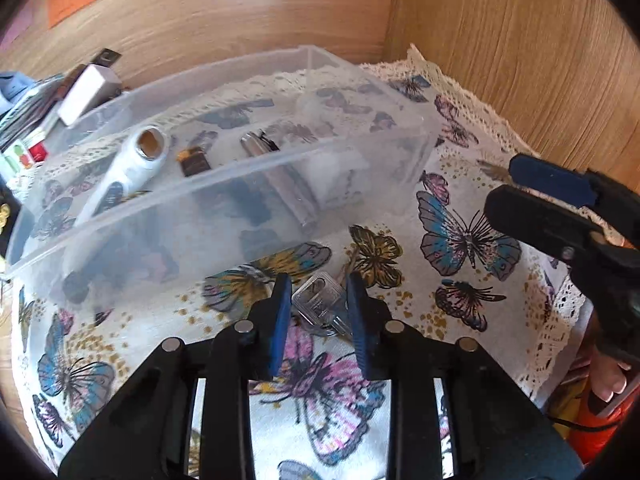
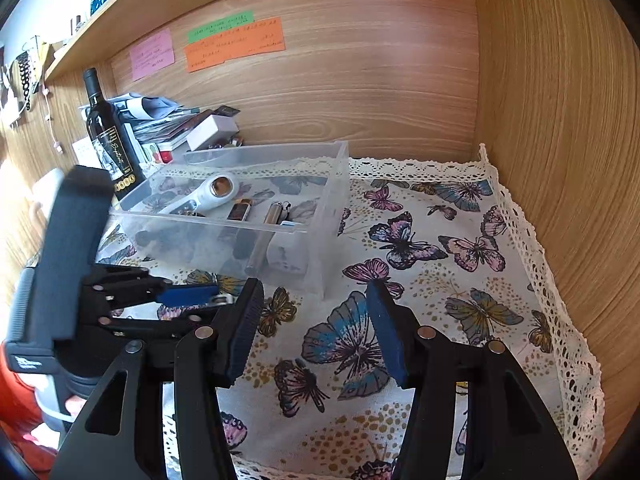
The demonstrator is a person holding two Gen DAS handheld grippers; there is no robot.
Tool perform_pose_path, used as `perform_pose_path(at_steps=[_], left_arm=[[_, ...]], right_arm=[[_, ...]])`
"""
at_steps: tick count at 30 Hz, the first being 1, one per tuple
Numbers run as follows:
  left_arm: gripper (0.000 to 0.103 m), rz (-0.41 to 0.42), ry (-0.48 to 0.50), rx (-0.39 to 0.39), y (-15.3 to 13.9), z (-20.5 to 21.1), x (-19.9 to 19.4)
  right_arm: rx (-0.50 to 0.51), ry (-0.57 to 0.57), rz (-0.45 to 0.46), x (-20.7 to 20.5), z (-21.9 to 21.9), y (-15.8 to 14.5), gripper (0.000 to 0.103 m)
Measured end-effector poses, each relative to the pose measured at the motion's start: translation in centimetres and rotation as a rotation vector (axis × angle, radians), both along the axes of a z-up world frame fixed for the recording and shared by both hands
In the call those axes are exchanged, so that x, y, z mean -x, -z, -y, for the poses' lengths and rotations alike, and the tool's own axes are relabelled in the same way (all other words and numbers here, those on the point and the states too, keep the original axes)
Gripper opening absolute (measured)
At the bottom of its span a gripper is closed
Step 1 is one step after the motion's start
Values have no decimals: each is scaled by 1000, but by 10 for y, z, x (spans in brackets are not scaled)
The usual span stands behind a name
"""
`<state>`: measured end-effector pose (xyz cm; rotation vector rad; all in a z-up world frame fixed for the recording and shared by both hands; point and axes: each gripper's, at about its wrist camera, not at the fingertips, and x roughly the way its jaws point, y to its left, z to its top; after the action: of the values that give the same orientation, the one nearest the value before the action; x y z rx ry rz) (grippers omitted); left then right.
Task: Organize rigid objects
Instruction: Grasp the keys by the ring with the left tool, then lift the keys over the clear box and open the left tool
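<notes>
Left wrist view: the left gripper [image 1: 318, 294] has its blue fingers [image 1: 280, 316] drawn in around a silver key [image 1: 318, 298] lying on the butterfly-print cloth [image 1: 460, 240] that covers the table, just in front of the clear plastic bin [image 1: 224, 184]. Whether the pads already press on the key cannot be told; a narrow gap seems to remain on the left. The step in hand looks like the pick-up of the key, and the next move would call for a firm pinch, a lift over the bin's near wall and a release inside. The right gripper [image 1: 544, 188] hangs at the right edge, over bare cloth.

Right wrist view: the right gripper [image 2: 316, 320] stands released, fingers apart over the cloth with nothing between them. This view alone shows the bin's contents plainly: a white tube-shaped item [image 2: 218, 192], a dark lighter [image 2: 240, 210] and a metal cylinder [image 2: 274, 212]. It also shows a wine bottle [image 2: 104, 136] behind. The key is almost hidden here; the left view alone shows it clearly.
</notes>
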<state>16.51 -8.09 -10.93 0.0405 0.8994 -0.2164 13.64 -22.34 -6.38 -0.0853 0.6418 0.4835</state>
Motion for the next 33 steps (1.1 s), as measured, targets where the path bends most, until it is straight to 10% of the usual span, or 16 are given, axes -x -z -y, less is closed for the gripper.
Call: perform_pose_path(at_steps=[21,33], left_arm=[[28,314,-80,72,-104,-69,32],[28,246,-153,95,-86,-103,-23]], right_arm=[[7,-33,63,2,-34,-26,50],[23,-49,57,-9,-50,-26,50]])
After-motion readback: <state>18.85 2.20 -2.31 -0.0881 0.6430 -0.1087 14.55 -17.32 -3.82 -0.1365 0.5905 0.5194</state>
